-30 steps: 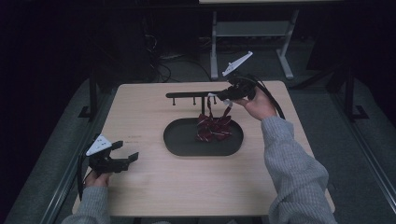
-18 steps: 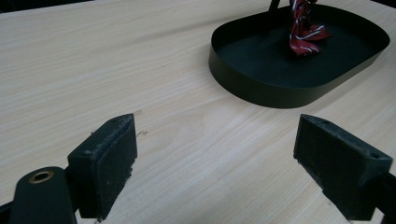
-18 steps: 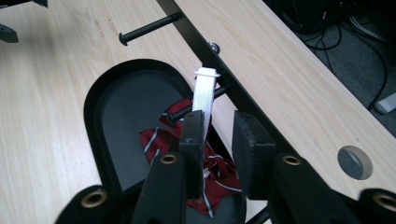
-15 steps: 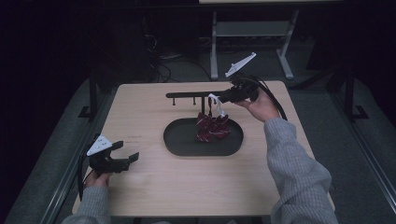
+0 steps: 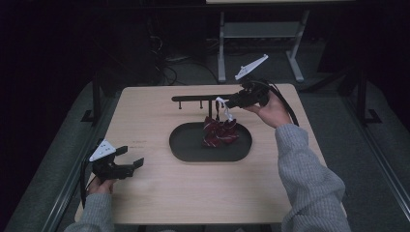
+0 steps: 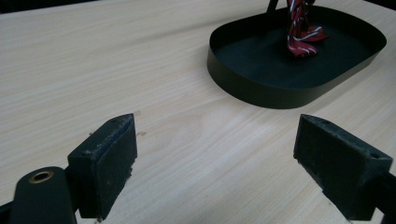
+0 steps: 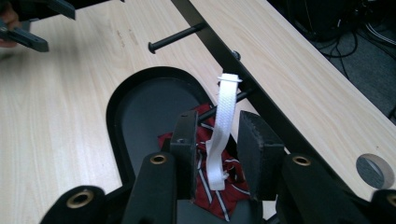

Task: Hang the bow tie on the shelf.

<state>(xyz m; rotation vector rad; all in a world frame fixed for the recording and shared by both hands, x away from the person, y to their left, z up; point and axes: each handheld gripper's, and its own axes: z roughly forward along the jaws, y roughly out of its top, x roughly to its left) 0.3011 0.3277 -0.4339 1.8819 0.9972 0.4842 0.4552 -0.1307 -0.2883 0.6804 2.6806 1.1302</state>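
At the table's near left edge, the left gripper (image 5: 130,164) rests low in the person's hand, its jaws wide apart over bare wood with nothing between them, well clear of the work. At centre sits the black oval tray (image 5: 181,145), and in it lies the bunched red striped tie (image 5: 220,134), its white strap (image 5: 225,110) rising to a peg (image 7: 224,103) of the black rack (image 5: 193,98) that stands just behind the tray. To the right, the right gripper (image 5: 231,102) reaches in level from the far side; its jaws have just been opening, and in the right gripper view the strap hangs in the gap between the pads (image 7: 187,140) with space on either side, so the grip looks let go. The strap appears looped over the peg, though how securely cannot be told. The step in hand seems to be hanging the tie by its strap: done well, it calls for drawing the gripper straight back along its own line, jaws kept apart, so neither pad snags the loop and drags it off the peg.
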